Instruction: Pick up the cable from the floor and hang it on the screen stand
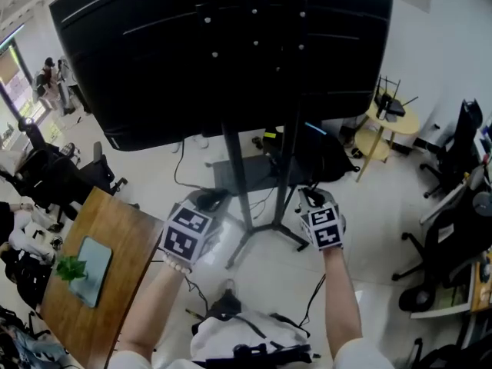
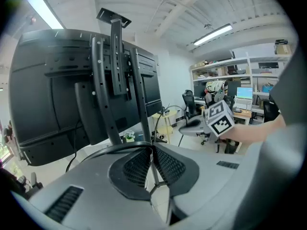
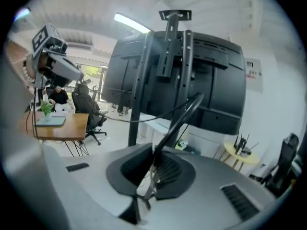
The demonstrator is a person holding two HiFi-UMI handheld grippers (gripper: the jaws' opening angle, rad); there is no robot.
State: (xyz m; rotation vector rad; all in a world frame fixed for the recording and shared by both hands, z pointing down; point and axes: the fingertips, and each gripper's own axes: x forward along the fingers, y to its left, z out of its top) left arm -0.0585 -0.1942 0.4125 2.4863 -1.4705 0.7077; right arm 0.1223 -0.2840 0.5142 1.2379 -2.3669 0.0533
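Observation:
The big black screen (image 1: pixel 231 44) is seen from behind on its stand (image 1: pixel 235 177), whose two black posts run down to splayed feet. My left gripper (image 1: pixel 209 200) is held up just left of the posts and my right gripper (image 1: pixel 310 199) just right of them. In the left gripper view the jaws (image 2: pixel 151 150) are shut on a black cable (image 2: pixel 110 150) that arcs in from the left. The right gripper (image 3: pixel 154 159) is shut on the same cable (image 3: pixel 180 121), which rises from the jaws toward the stand (image 3: pixel 182 66) and trails left as a thin line.
A wooden table (image 1: pixel 115 244) with a small plant (image 1: pixel 71 267) stands at the left. A black bag (image 1: pixel 319 156) lies behind the stand's feet. A round yellow side table (image 1: pixel 393 123) and office chairs (image 1: pixel 453 152) are on the right. People sit at the far left.

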